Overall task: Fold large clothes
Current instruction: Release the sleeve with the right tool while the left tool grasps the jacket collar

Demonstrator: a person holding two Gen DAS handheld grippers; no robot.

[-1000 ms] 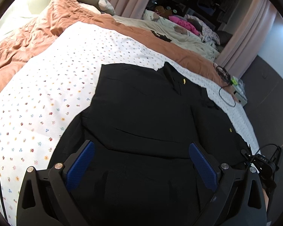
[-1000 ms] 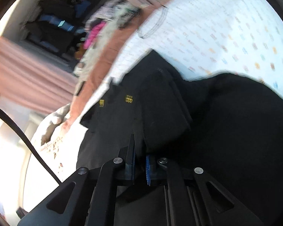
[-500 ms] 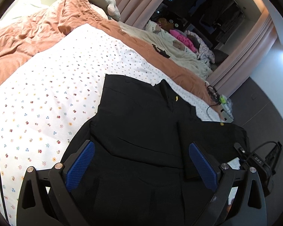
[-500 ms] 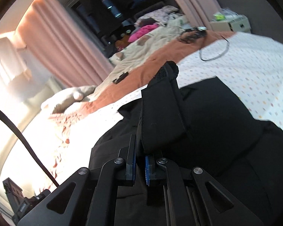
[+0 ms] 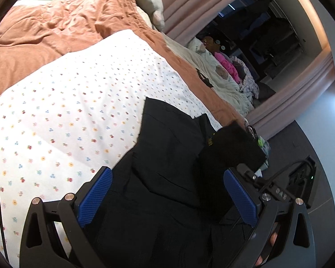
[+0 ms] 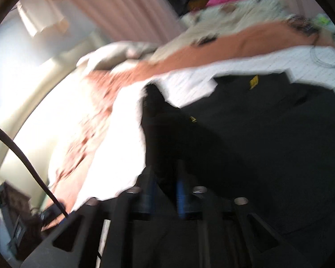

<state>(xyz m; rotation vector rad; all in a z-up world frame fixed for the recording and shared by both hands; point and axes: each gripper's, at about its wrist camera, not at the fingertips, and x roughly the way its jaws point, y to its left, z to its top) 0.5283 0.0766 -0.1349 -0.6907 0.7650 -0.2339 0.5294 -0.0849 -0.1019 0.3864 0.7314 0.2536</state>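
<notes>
Black garment [image 5: 172,169] lies spread on the spotted sheet [image 5: 62,116] of the bed. R gripper [image 6: 165,185] fingers are opening w/ a sleeve fold between them; release mid-swing could drop it crooked. L gripper [image 5: 167,198] fingers wide open, empty, above the cloth.

The left gripper [image 5: 167,198] points forward and downward, its blue pads [image 5: 96,196] spread wide apart with nothing pressed between them. Fingertips of the person's hand [image 5: 272,239] show low at its right side, behind the black frame. The right gripper [image 6: 165,189] also tips downward, blurred in its own view; its jaws are opening, a narrow gap showing between the blue pads [image 6: 180,192], with a dark fold of cloth [image 6: 158,120] standing in that gap.
</notes>
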